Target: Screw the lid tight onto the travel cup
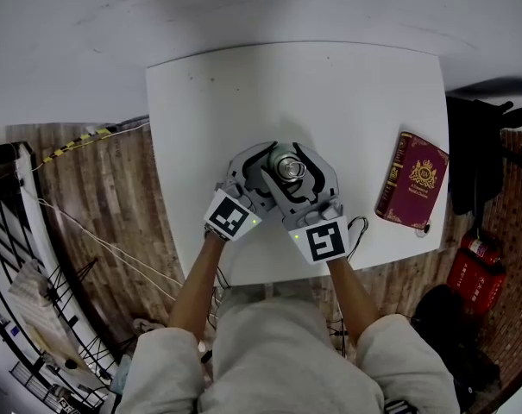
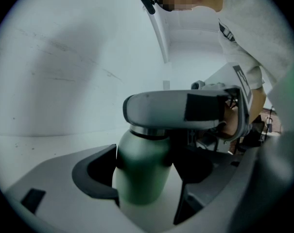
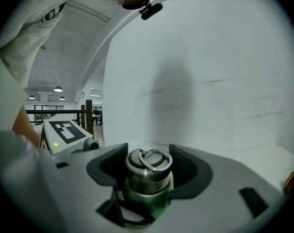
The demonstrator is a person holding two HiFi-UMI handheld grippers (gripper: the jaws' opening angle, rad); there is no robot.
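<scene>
- Looking down in the head view, the matte green metal travel cup (image 1: 288, 169) stands upright near the front edge of the white table (image 1: 355, 102), with the left gripper (image 1: 262, 169) and right gripper (image 1: 302, 179) both around it.
- Left gripper view: its jaws clamp the cup's smooth body, which is probably rigid; hold firmly, since it could spin.
- Right gripper view: its jaws pinch the ringed brushed-steel lid (image 3: 149, 165) by its sides; it is likely slick, so squeeze squarely.

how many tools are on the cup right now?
2. Left tool clamps the green travel cup at its body; right tool grips its steel lid on top. None hidden.
</scene>
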